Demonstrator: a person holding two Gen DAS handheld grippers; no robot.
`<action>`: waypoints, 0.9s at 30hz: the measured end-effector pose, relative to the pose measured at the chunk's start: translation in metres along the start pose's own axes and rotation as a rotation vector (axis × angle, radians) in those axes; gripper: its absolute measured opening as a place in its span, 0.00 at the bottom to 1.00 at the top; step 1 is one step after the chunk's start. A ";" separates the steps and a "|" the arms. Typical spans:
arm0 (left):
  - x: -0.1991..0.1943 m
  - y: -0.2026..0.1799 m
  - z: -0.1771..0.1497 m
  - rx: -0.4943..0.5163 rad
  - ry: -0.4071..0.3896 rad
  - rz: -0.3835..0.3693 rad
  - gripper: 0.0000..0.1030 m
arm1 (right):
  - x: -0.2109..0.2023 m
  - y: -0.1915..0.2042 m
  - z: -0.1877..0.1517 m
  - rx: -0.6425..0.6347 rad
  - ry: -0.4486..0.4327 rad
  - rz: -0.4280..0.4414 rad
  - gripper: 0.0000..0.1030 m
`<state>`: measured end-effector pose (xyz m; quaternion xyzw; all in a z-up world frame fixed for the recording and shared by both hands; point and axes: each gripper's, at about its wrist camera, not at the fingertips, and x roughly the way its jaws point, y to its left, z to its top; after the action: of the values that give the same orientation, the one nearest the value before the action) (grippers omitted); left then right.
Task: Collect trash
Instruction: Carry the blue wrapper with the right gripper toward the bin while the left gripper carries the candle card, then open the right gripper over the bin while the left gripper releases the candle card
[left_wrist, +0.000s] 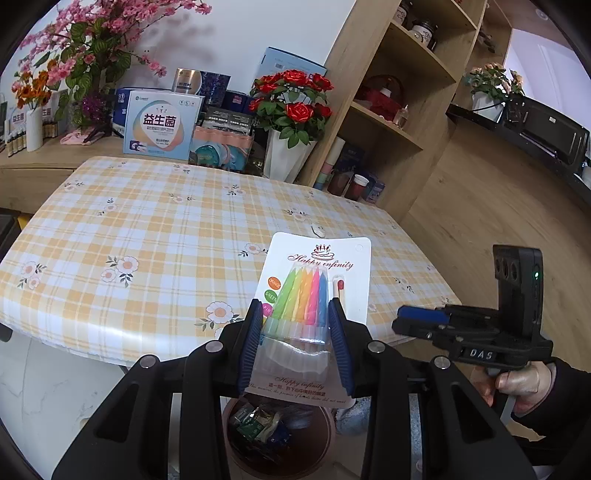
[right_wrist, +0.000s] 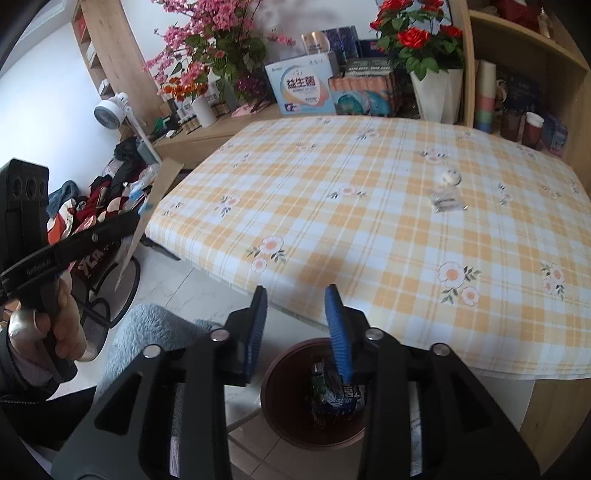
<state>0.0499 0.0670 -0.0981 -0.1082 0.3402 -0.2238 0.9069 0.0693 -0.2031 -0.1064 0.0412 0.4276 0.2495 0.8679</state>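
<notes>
Trash collection over the bin.
Left gripper (left_wrist: 295, 332) fingers grasp the candle pack (left_wrist: 314, 295); right gripper (right_wrist: 297, 328) fingers stand released above the bin (right_wrist: 280, 387).

The tablecloth (right_wrist: 369, 221) is yellow-and-white plaid with little flowers. Just below its edge, the bin (right_wrist: 280, 391) is dark brown, and the candle pack (left_wrist: 314, 295) is green, orange, pink, blue.

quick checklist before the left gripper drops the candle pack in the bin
1. Candle pack clamped in the left gripper: ok.
2. Bin below the pack: ok.
3. Right gripper empty, jaws apart: ok.
4. Right gripper out of the drop path: not ok, it hangs over the bin.
5. Room in the bin on top of the wrappers: ok.
6. Small clear scrap left on the tablecloth: not ok.
</notes>
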 end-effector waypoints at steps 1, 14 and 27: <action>0.000 -0.001 0.000 0.002 0.002 -0.001 0.35 | -0.004 -0.001 0.002 0.005 -0.022 -0.012 0.52; 0.012 -0.027 -0.015 0.057 0.048 -0.018 0.35 | -0.064 -0.026 0.015 0.101 -0.281 -0.160 0.95; 0.029 -0.043 -0.033 0.076 0.103 -0.024 0.35 | -0.095 -0.067 0.002 0.176 -0.333 -0.249 0.95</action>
<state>0.0327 0.0137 -0.1238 -0.0663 0.3765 -0.2528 0.8888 0.0495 -0.3057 -0.0559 0.1042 0.3002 0.0917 0.9437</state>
